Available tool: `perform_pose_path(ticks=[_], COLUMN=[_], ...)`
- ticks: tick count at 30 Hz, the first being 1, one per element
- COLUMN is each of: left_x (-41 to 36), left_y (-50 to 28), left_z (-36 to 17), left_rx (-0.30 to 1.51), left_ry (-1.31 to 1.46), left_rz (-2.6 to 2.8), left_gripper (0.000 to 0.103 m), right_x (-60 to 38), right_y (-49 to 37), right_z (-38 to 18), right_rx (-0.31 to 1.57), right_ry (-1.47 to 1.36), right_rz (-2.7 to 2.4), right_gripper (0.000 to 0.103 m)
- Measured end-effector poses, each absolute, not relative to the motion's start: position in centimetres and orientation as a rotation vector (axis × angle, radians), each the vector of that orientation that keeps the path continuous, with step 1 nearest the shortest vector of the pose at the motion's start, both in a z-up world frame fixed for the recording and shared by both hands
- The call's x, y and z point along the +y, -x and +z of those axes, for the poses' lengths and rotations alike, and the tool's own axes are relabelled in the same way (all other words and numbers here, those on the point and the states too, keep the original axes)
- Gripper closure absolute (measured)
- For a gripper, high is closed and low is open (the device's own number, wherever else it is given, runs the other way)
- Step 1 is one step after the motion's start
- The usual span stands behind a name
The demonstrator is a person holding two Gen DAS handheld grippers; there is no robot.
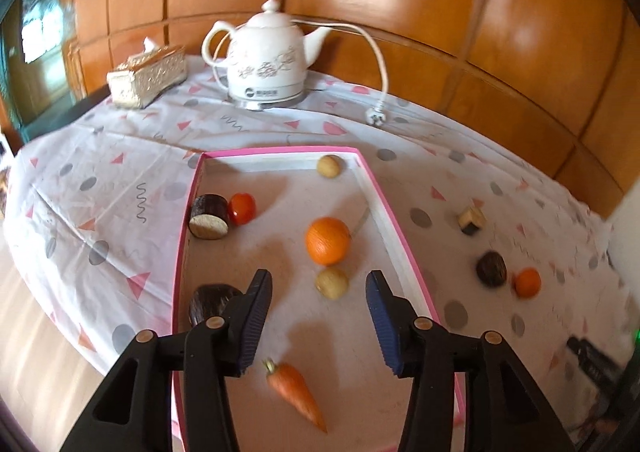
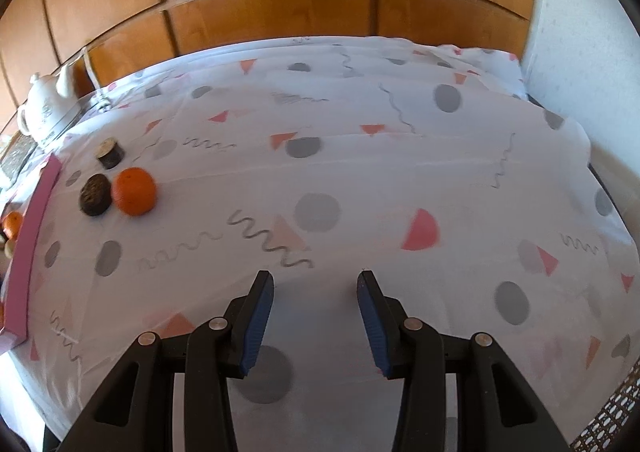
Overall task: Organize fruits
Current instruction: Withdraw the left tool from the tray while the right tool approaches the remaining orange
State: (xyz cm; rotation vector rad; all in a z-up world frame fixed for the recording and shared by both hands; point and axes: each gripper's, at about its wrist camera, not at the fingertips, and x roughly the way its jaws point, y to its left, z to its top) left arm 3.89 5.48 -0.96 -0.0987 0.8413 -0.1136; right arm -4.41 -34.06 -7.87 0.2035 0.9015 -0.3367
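A bench covered by a white cloth printed with grey dots and pink triangles carries a shallow pink-rimmed tray, and most of the sorting looks done. Going left to right inside the tray: a dark cylinder with a pale cut face touches a small red tomato against the left wall; a second dark piece lies nearer, partly hidden behind a gripper finger; a carrot lies at the near end; a large orange sits mid-tray with a tan round fruit just beside it, and another tan one rests at the far wall. The left hand-held gripper hovers over the tray, fingers spread wide and holding nothing. To the right of the tray, three pieces are not yet in: a small pale-and-dark cube-like piece, a dark round piece, and a small orange touching it. The right hand-held gripper hangs over bare cloth well to the right of these three, fingers spread wide and empty. By this reading, roughly two thirds is finished, with those three left to move. A white kettle and a tissue box stand at the back.
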Motion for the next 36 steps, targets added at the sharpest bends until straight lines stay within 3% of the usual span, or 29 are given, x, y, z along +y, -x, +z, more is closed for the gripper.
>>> perform_pose_path(ticks=[15,17,19,33,35,36], left_x=[4.2,4.4,4.6,5.6,5.7,5.7], left_y=[-1.2,-1.1,-0.9,-0.1,-0.2,-0.2], left_z=[-1.2,-1.2,-1.1,-0.6,-0.7,-0.8], left_rx=[0.824,0.820,0.810,0.753,0.760,0.763], left_ry=[0.059,0.055,0.055,0.066,0.067,0.067], left_rz=[-0.109,-0.096,-0.081,-0.038,-0.034,-0.033], left_gripper=[0.044,0.041,0.035,0.029,0.029,0.029], right_x=[-29.1,-28.8,-28.3,-26.1,-25.9,-25.9], right_y=[1.0,0.3,-0.4,-7.1,-7.5,-7.6], right_z=[-6.8,-6.4,-6.0,-6.6,-7.0,-7.2], right_rx=[0.912,0.905,0.896,0.946,0.965,0.971], right_ry=[-0.139,-0.142,-0.145,-0.080,-0.062,-0.063], right_rz=[-0.091,-0.071,-0.044,-0.032,-0.043,-0.039], right_gripper=[0.059,0.054,0.040,0.040,0.045,0.052])
